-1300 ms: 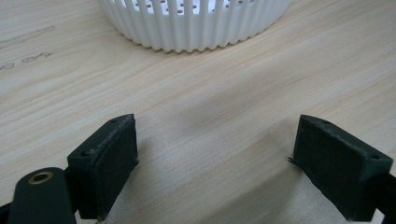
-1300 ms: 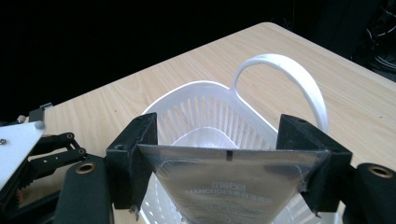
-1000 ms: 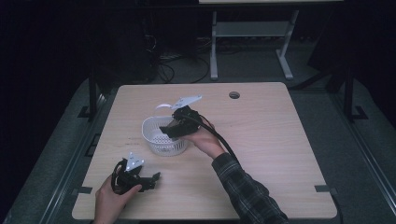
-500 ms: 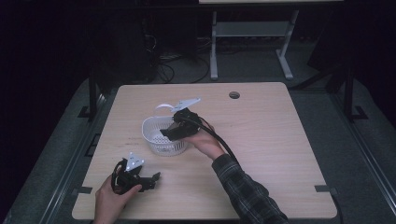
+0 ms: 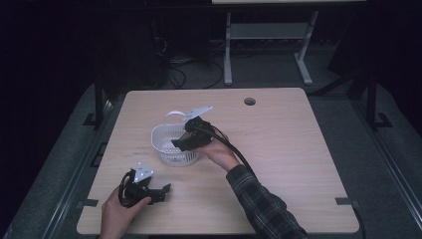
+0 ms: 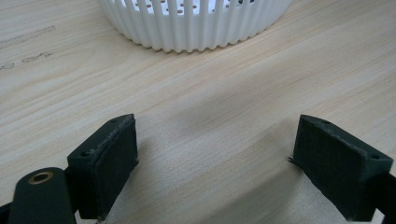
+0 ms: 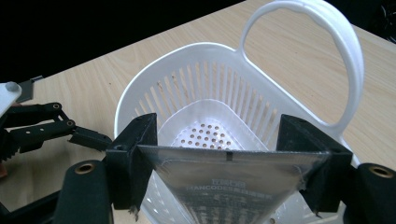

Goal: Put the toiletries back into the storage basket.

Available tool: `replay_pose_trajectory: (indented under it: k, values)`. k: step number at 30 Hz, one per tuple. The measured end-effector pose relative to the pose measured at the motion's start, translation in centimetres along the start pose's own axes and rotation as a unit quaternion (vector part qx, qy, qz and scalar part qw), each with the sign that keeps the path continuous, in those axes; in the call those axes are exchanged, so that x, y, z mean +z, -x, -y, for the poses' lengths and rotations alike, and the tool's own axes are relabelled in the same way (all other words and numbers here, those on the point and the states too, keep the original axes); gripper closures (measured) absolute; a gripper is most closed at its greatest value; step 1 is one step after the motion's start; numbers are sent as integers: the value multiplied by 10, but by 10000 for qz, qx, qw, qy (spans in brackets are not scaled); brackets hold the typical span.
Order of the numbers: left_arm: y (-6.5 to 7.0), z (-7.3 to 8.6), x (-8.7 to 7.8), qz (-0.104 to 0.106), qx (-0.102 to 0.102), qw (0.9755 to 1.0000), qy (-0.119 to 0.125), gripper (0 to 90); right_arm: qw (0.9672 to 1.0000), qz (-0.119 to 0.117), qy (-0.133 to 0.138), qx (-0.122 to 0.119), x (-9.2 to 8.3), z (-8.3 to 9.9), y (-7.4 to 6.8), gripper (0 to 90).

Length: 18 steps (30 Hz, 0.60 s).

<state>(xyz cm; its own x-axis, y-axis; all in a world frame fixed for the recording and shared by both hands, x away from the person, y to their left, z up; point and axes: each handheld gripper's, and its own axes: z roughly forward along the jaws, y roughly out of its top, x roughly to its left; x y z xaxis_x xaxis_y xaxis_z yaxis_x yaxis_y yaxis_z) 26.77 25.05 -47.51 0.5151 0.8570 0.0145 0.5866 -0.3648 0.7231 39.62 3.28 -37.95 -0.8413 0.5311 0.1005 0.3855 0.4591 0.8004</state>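
Right hand-held gripper (image 7: 224, 158) is over the white slotted plastic basket with a loop handle (image 7: 205, 107), jaws set wide and clamped on the two edges of a flat silvery foil packet w/ printed text (image 7: 229, 186). The packet hangs point-down between the jaws, its lower part already inside the basket's mouth, above the perforated bottom. In the high view the same hand-held gripper (image 5: 185, 141) sits at the basket's (image 5: 166, 149) right rim, roughly mid-table on the pale wooden table (image 5: 298, 149).

Left hand-held gripper (image 6: 215, 163) rests low near the table's front-left, jaws spread wide w/ nothing between them but bare wood; the basket wall (image 6: 196, 28) is just ahead of it, not touching. High view shows it (image 5: 161, 191) well short of the basket.

Progress, as I read it: the carry to the basket is done, placement approx. halfway, since the packet is partly in but not let go. Left to do: lower a bit more, open the jaws so the packet drops to the bottom, then pull the right hand clear. Can't tell if the packet tip touches the basket floor yet. No other loose items seen on the table, so prob. the last thing to go in.
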Motion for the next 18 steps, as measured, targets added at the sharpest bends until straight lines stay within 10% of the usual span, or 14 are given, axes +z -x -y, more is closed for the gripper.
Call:
replay_pose_trajectory:
  k: [18]
  values:
    - [0, 0, 0, 6, 2, 10000, 0, 127, 9998, -81, 13, 196, -18, 3, 3, 139]
